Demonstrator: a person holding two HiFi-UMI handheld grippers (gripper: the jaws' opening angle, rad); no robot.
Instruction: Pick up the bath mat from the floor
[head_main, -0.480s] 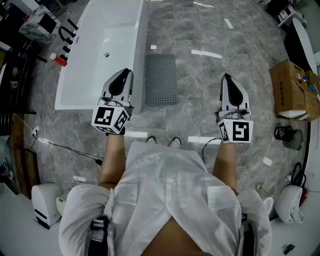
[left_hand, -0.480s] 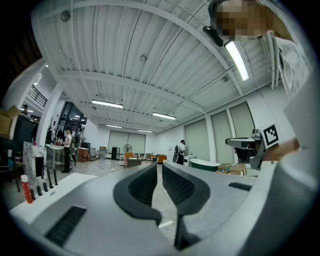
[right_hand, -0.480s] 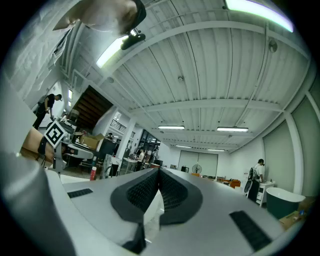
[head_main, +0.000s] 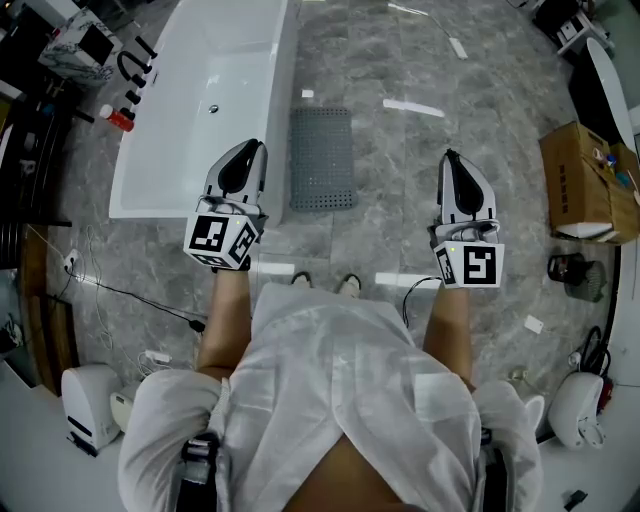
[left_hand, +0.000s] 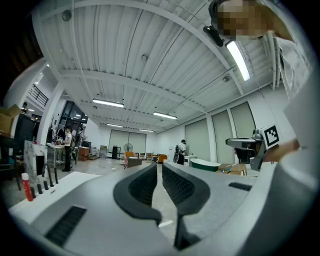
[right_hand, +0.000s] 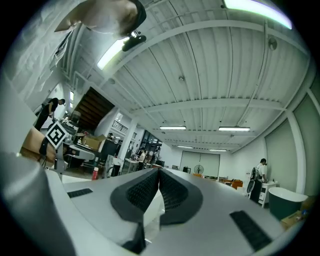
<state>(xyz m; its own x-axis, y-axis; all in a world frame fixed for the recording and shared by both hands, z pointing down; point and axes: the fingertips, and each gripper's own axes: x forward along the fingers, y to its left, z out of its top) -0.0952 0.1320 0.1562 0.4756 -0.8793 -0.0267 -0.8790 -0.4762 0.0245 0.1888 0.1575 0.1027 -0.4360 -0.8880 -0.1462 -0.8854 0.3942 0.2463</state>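
The grey bath mat (head_main: 322, 158) lay flat on the floor (head_main: 400, 210) beside the bathtub (head_main: 190, 120), probably limp and light, best pinched at its near edge; the left claw (head_main: 249, 147) and right claw (head_main: 452, 156) were both closed and empty.

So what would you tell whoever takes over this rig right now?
Left hand-held gripper: jaws together, empty, held level above the floor.
Right hand-held gripper: jaws together, empty, held about level.
The grey bath mat lies flat on the floor, right beside the bathtub, ahead of the person and between the two grippers.
Done: nothing; the mat is untouched.
Left: reach down, open a gripper, grip an edge of the mat and lift it.
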